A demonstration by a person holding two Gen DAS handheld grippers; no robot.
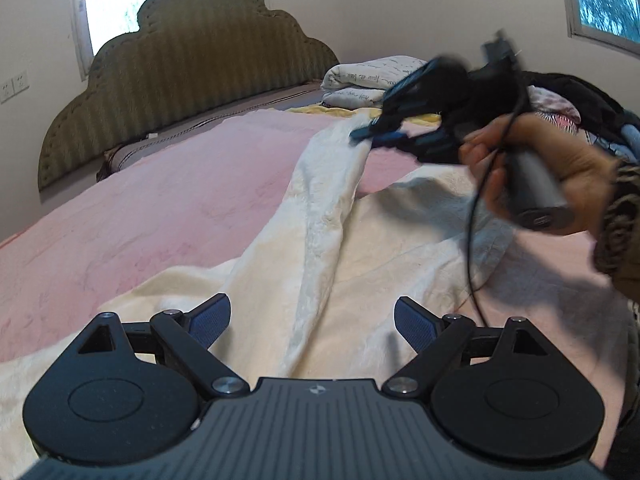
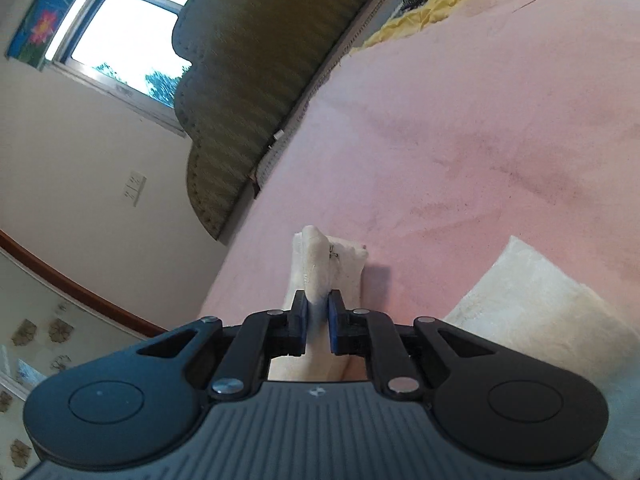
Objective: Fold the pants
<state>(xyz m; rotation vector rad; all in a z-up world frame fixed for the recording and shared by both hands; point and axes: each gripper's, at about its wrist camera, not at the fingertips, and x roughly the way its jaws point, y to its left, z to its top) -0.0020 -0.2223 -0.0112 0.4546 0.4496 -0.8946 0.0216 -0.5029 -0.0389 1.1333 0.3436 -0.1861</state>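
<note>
Cream fleece pants (image 1: 320, 248) lie on the pink bed (image 1: 140, 208), one leg running lengthwise from 6 o'clock up toward 1 o'clock. The right hand (image 1: 560, 168), knuckles up and wrist tilted, holds the right tongs (image 2: 318, 312) clamped tight on the leg's cuff end, raised off the bed. The left tongs (image 1: 312, 320) hang spread wide above the pants at 6 o'clock, gripping nothing.
</note>
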